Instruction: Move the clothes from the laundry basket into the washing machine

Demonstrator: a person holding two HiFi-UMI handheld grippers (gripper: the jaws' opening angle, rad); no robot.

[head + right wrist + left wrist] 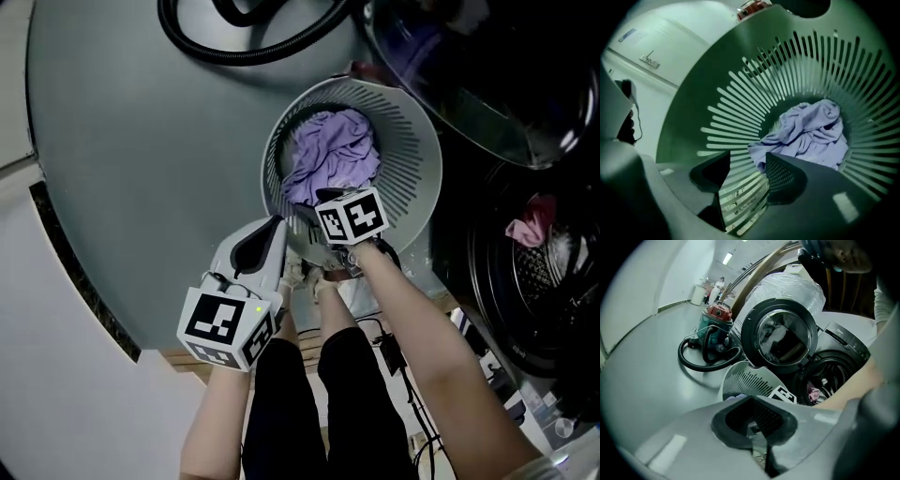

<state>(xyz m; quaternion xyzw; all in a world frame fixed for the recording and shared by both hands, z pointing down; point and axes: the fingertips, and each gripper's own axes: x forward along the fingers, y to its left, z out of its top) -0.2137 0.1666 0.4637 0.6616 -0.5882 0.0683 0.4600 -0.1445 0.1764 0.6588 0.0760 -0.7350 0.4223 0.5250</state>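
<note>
— Peering into that round, pale grey slotted plastic laundry basket [422,159] on the grey floor [122,141]: what does it hold?

— One crumpled lilac cloth garment [333,150], heaped in the bottom.

— And the right hand-held gripper [747,164]?

— Dipped over the near rim, inside the basket. Its jaws are spread and the slotted wall shows through the gap. The lilac garment lies just past the tip of one jaw, not pinched.

— The left hand-held gripper [752,416]?

— Outside the basket, just beside the near rim and pointed toward it. Its jaws are pressed together at the tips and grip no cloth.

— The machine?

— The dark-fronted front-loading washing machine [553,309] stands just beside the basket, on the person's right. Its round glass door [785,336] is swung wide open, close to the basket's far rim. In the dark drum [832,373] a small pink cloth [814,393] lies near the mouth.

— Anything else about?

— A vacuum cleaner with a red top [716,314] sits beyond the basket, well apart from both grippers, with its black hose [705,362] looped on the floor. The person's bare forearms and dark trouser legs show below the grippers.
</note>
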